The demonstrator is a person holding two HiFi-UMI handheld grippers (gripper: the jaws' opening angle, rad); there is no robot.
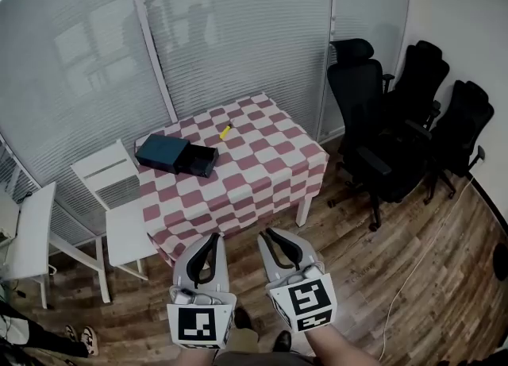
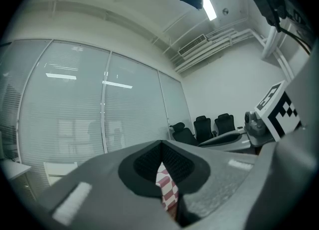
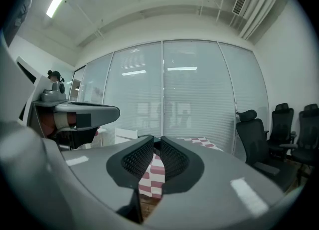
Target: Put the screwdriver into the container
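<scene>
- Head view: a small yellow-handled screwdriver (image 1: 226, 130) lies on the far half of a table draped in a red-and-white checked cloth (image 1: 262, 170). It is straight ahead of both hand-held grippers and well apart from them.
- Its long axis runs on a diagonal, with the dark tip pointing toward the far edge and the handle toward the person.
- Just beside it on the person's left sits the dark, low rectangular container (image 1: 176, 156). It appears to be two box-like parts side by side, and which part is open cannot be told from here.
- The left gripper (image 1: 211, 239) has its jaw tips together and holds nothing.
- The right gripper (image 1: 270, 236) has its jaws parted by a narrow slit, and only the checked cloth shows through the gap.
- Both are held low and about level, short of the table's near edge.
- The screwdriver sits slightly closer to the left gripper's line. Either gripper would likely have to travel forward over the cloth and open wider.
- White chairs (image 1: 119, 198) stand at the table's left and black office chairs (image 1: 381, 118) at its right. The floor is wood plank (image 1: 413, 261), and frosted glass walls with blinds (image 1: 238, 31) close the room.
</scene>
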